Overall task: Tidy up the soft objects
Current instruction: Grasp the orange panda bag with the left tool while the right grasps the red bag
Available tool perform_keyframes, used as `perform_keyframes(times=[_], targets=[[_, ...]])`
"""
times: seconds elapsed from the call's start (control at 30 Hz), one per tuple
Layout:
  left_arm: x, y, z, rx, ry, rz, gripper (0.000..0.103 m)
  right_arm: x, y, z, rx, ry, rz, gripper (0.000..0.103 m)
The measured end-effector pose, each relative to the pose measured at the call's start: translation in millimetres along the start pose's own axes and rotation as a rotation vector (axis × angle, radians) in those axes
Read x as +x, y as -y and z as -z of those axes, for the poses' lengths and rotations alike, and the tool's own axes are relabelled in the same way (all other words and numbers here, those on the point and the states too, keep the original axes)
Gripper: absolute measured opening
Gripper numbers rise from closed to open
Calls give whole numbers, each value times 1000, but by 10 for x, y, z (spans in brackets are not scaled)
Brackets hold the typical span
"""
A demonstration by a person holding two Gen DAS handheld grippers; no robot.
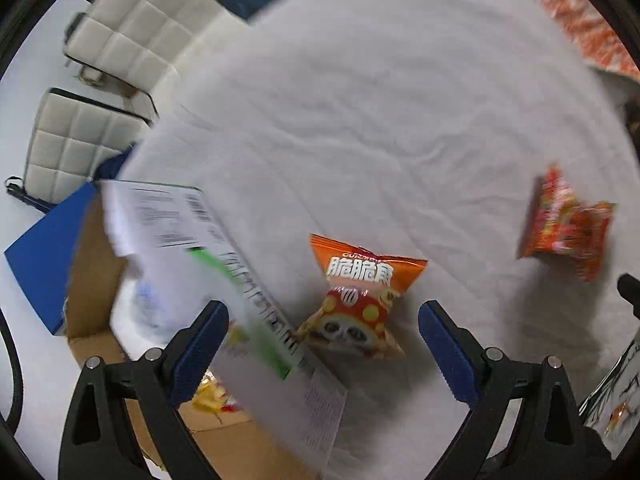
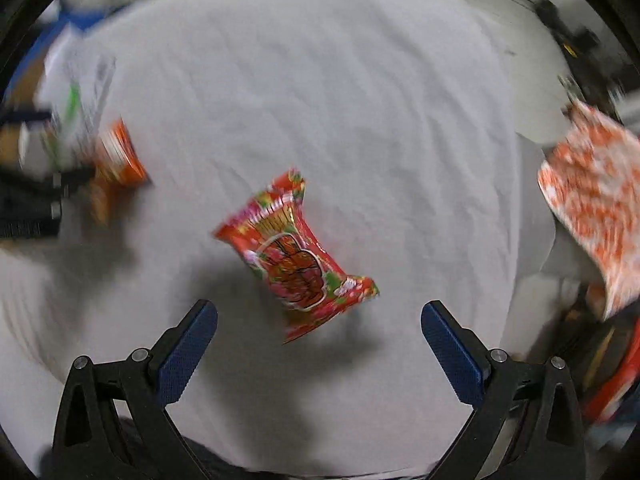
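My left tool [image 1: 323,326] spread apart over the orange snack bag [image 1: 358,298] beside the cardboard box [image 1: 96,280], my right tool [image 2: 319,330] likewise apart, red snack bag [image 2: 296,260] on the white-clothed bench [image 2: 340,100] just ahead

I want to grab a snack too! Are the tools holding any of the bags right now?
No, nothing is held. The left tool is open above the orange snack bag; the right tool is open near the red snack bag.

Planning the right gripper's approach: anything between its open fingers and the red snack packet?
Only bare, wrinkled white cloth lies between the right gripper and the red snack packet, shown in the right wrist view.
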State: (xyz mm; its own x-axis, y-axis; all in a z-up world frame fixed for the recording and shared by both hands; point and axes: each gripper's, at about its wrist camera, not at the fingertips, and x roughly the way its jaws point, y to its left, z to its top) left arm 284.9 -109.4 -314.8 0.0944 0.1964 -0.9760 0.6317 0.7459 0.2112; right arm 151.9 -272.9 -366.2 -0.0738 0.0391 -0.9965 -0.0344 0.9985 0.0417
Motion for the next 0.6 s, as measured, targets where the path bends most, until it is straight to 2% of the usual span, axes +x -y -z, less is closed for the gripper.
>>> perform_keyframes(times=[0.07, 0.2, 0.23, 0.27, 0.33, 0.47, 0.6], targets=[[283, 54, -92, 8, -72, -7, 98, 218, -73, -64, -67, -23, 19, 103], [604, 85, -144, 10, -147, -35, 98, 528, -197, -160, -137, -37, 8, 101], [654, 98, -159, 13, -157, -40, 98, 587, -209, -178, -133, -43, 3, 93], [678, 116, -173, 15, -157, -43, 98, 635, -214, -191, -125, -48, -6, 80], [702, 136, -206, 11, -176, -49, 98, 725, -195, -201, -92, -65, -22, 66], [713, 153, -280, 21, -201, -56, 96, 760, -127, -179, -36, -66, -39, 63], [715, 188, -306, 17, -192, -72, 84, 770, 68, -179, 47, -87, -76, 58]])
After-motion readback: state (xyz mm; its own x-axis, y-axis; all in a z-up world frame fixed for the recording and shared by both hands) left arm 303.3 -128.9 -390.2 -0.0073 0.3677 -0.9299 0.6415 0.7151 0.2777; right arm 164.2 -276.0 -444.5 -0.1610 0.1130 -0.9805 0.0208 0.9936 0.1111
